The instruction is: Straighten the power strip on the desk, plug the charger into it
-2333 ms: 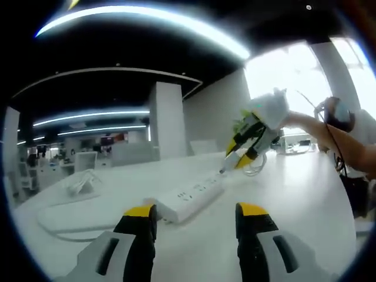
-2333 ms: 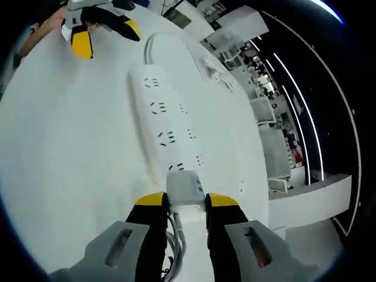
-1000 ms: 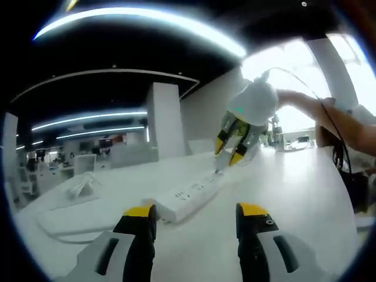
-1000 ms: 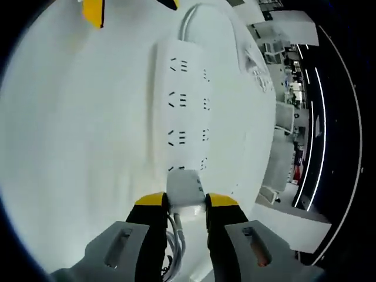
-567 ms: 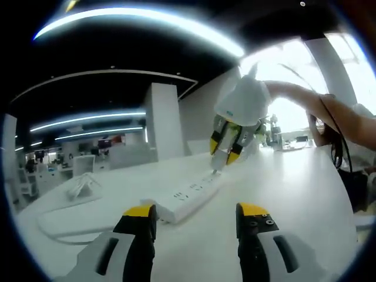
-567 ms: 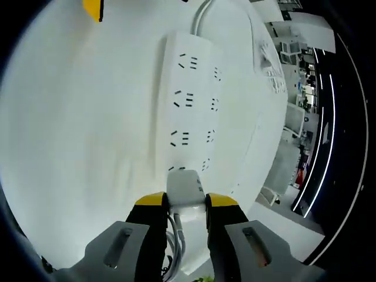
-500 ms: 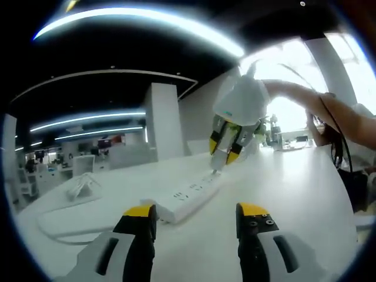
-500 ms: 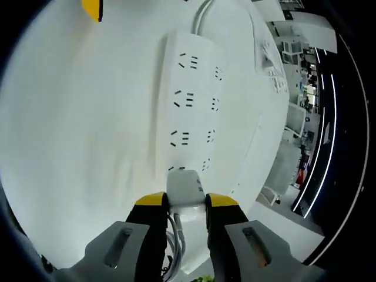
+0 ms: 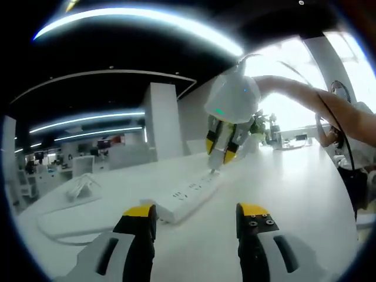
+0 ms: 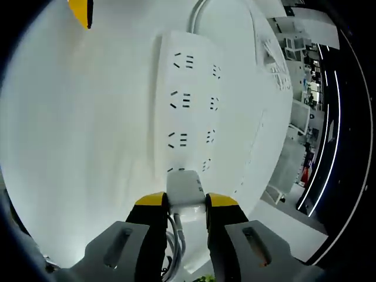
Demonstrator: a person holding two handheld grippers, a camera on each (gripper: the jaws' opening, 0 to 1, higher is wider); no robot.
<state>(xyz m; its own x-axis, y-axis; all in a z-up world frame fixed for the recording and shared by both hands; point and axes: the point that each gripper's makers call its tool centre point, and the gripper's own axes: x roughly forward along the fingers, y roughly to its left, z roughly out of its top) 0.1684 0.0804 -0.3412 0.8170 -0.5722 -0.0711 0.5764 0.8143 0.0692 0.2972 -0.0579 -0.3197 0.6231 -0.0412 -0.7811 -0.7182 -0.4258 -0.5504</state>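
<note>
Clamped in the right gripper (image 10: 182, 202), the charger (image 10: 184, 189) is held at the power strip's (image 10: 187, 106) end socket; the left gripper (image 9: 197, 218) is spread open above the surface (image 9: 282, 194).

The power strip (image 9: 189, 197) lies flat on the desk (image 9: 294, 194), in front of the left gripper (image 9: 195, 220), whose jaws stand apart. Its cord (image 9: 64, 226) runs off from its near end and bends around on the desk. The right gripper (image 9: 220, 151) hangs over the far end of the strip and holds the charger (image 10: 185, 189) between its jaws, right at the strip's end socket. A small stand (image 9: 81, 182) sits on the desk, off to the side of the strip.
</note>
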